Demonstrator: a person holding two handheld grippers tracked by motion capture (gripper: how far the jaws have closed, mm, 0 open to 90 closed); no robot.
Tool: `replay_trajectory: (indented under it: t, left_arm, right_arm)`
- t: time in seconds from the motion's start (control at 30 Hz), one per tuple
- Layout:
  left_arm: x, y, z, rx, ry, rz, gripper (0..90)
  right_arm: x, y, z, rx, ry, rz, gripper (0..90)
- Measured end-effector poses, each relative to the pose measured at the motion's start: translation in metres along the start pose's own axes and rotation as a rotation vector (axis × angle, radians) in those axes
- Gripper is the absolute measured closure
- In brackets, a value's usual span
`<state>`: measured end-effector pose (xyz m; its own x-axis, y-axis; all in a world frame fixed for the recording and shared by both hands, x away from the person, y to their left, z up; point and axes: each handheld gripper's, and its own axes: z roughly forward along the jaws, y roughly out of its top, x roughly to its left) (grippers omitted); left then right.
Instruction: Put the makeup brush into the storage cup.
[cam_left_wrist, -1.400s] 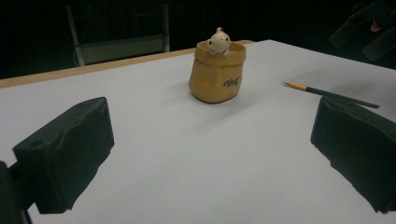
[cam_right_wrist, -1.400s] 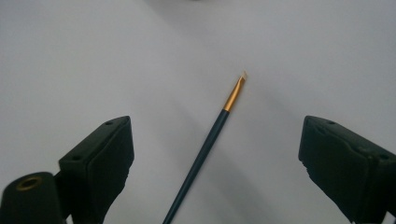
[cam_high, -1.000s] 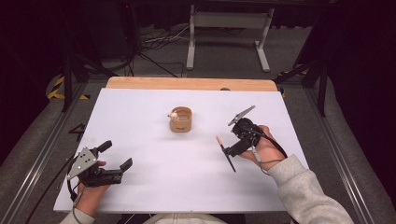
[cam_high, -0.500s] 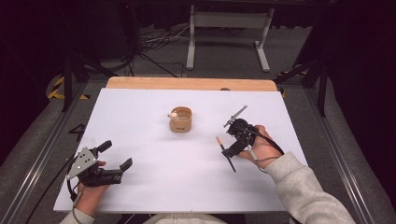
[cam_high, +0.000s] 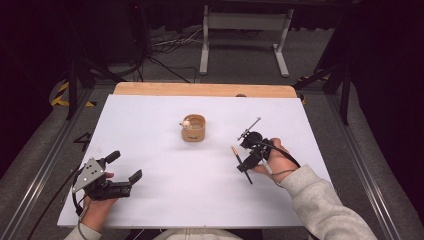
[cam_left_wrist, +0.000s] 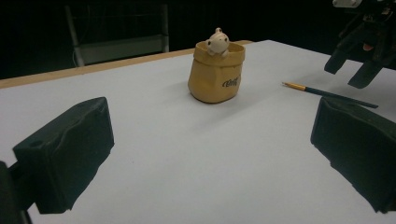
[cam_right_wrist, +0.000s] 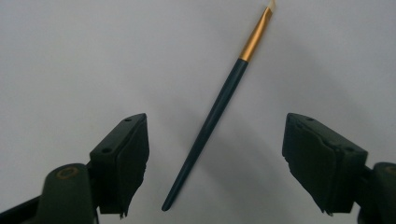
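A dark-handled paintbrush (cam_high: 242, 165) (cam_right_wrist: 224, 93) (cam_left_wrist: 327, 94) with a gold ferrule lies flat on the white table, right of centre. My right gripper (cam_high: 248, 156) (cam_right_wrist: 215, 122) hovers just above it, pointing down and open, one jaw on each side of the handle and neither touching it. A tan cup (cam_high: 193, 128) (cam_left_wrist: 216, 74) with a small pale figure on its rim stands mid-table. My left gripper (cam_high: 124, 166) (cam_left_wrist: 212, 126) rests near the front left, open and holding nothing, facing the cup.
The white table top (cam_high: 165, 200) has a wooden strip (cam_high: 200, 89) along its far edge. Beyond it, a metal stand (cam_high: 240, 22) and cables lie on the dark floor. The right gripper (cam_left_wrist: 364, 46) hangs at the top right of the left gripper view.
My right gripper has moved left and down over the paintbrush. The left gripper, the cup and the brush have stayed in place.
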<state>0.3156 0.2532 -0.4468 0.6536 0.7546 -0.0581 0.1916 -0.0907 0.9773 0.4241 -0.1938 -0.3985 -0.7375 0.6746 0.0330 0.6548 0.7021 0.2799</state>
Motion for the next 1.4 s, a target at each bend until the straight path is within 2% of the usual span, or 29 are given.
replay_trajectory:
  t: [0.17, 0.33, 0.63, 1.03, 1.4]
  left_arm:
    - [0.0, 0.0, 0.0, -0.002, -0.003, -0.005, 0.2]
    - [0.0, 0.0, 0.0, -0.001, -0.002, -0.003, 0.2]
    - [0.0, 0.001, -0.001, -0.006, -0.006, -0.003, 0.2]
    - [0.0, 0.0, 0.0, -0.004, -0.008, -0.002, 0.2]
    - [0.0, 0.0, 0.0, -0.001, -0.01, -0.007, 0.2]
  right_arm:
    - [0.002, -0.001, 0.006, 0.024, -0.01, 0.003, 27.6]
    - [0.004, 0.0, 0.011, 0.051, -0.021, 0.006, 40.3]
    - [0.003, 0.0, 0.017, 0.083, -0.036, 0.018, 52.3]
    - [0.004, 0.001, 0.021, 0.107, -0.039, 0.017, 64.4]
    - [0.005, 0.003, 0.022, 0.127, -0.066, 0.026, 81.9]
